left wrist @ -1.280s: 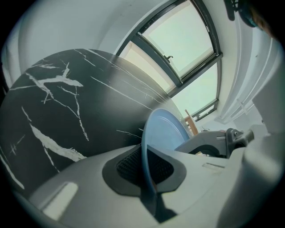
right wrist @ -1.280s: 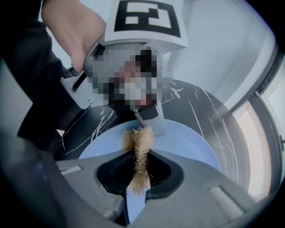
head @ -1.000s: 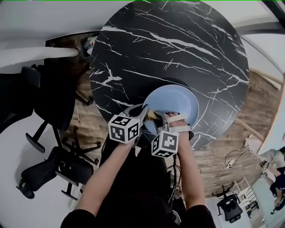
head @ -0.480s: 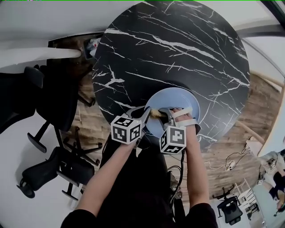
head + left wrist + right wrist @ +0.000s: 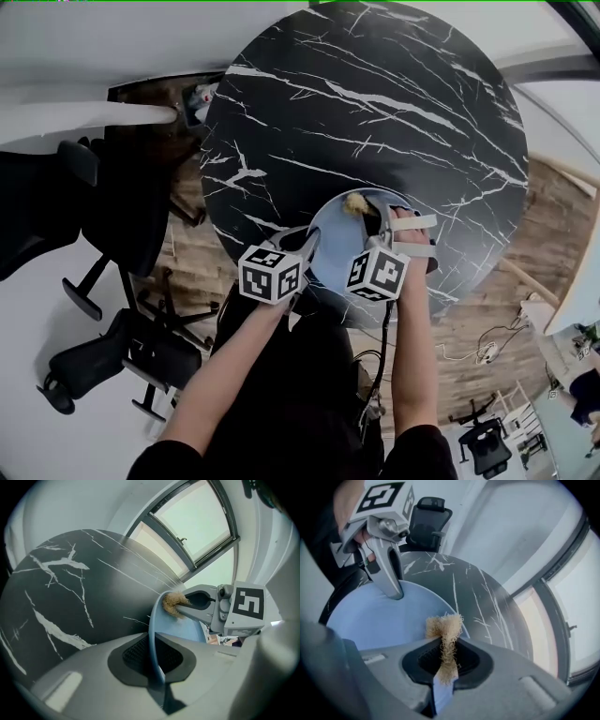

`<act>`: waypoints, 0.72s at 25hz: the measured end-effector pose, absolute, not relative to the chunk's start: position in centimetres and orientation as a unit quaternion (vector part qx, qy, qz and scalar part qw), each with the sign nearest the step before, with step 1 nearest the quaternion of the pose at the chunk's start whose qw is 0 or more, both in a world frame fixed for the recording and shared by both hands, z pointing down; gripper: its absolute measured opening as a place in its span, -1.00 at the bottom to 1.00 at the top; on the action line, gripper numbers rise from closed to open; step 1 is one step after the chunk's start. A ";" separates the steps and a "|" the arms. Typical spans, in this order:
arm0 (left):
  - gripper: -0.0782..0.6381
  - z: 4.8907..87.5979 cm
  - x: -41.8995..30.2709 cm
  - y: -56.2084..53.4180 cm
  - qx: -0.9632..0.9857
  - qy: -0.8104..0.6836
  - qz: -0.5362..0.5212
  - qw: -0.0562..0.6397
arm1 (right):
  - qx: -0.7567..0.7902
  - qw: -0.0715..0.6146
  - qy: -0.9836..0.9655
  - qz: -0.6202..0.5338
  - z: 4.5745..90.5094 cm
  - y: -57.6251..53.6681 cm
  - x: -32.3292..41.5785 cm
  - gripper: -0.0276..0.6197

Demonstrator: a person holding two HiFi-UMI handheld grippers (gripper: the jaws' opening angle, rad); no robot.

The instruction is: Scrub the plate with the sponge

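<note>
Black marble table (image 5: pixel 375 112) carried the blue plate (image 5: pixel 336 239) near its 6 o'clock edge. Left gripper (image 5: pixel 307 242) was clamped on the plate rim at 8 o'clock, probably to steady it. Right gripper (image 5: pixel 380 217) pinched the sponge (image 5: pixel 355 203) against the 12 o'clock rim.

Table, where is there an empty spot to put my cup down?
The whole far and middle part of the black table is bare, from its far rim down to the plate. The near edge is crowded: left tongs, right tongs, plate and sponge.
</note>
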State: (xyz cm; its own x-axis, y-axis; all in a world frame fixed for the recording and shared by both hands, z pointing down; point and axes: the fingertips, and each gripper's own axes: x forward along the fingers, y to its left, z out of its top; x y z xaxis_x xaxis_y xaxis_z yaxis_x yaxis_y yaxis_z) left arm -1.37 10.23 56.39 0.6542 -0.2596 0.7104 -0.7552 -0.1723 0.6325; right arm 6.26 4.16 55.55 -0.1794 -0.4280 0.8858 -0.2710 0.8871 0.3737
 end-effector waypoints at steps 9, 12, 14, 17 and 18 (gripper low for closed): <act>-0.73 56.3 -1.4 10.2 0.722 -0.356 0.224 0.548 | 0.270 0.605 -0.744 -0.085 55.5 4.0 6.7 -0.79; -0.73 56.4 -1.5 10.2 0.717 -0.367 0.219 0.551 | 0.272 0.604 -0.743 -0.092 55.6 4.8 6.1 -0.79; -0.73 56.4 -1.5 10.2 0.714 -0.371 0.216 0.553 | 0.269 0.600 -0.748 -0.093 55.6 5.7 5.5 -0.80; -0.73 56.4 -1.6 10.1 0.710 -0.375 0.214 0.557 | 0.259 0.593 -0.757 -0.090 55.4 7.5 4.5 -0.80; -0.73 56.4 -1.6 10.1 0.709 -0.375 0.212 0.558 | 0.254 0.591 -0.760 -0.087 55.4 8.2 4.2 -0.80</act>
State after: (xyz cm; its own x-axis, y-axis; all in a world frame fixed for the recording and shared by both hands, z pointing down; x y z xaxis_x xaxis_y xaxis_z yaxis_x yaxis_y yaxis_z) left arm -1.59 10.14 56.38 0.6283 -0.2949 0.7199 -0.7690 -0.0959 0.6320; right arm 4.21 8.16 55.35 -0.1713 -0.4895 0.8550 -0.2833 0.8557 0.4331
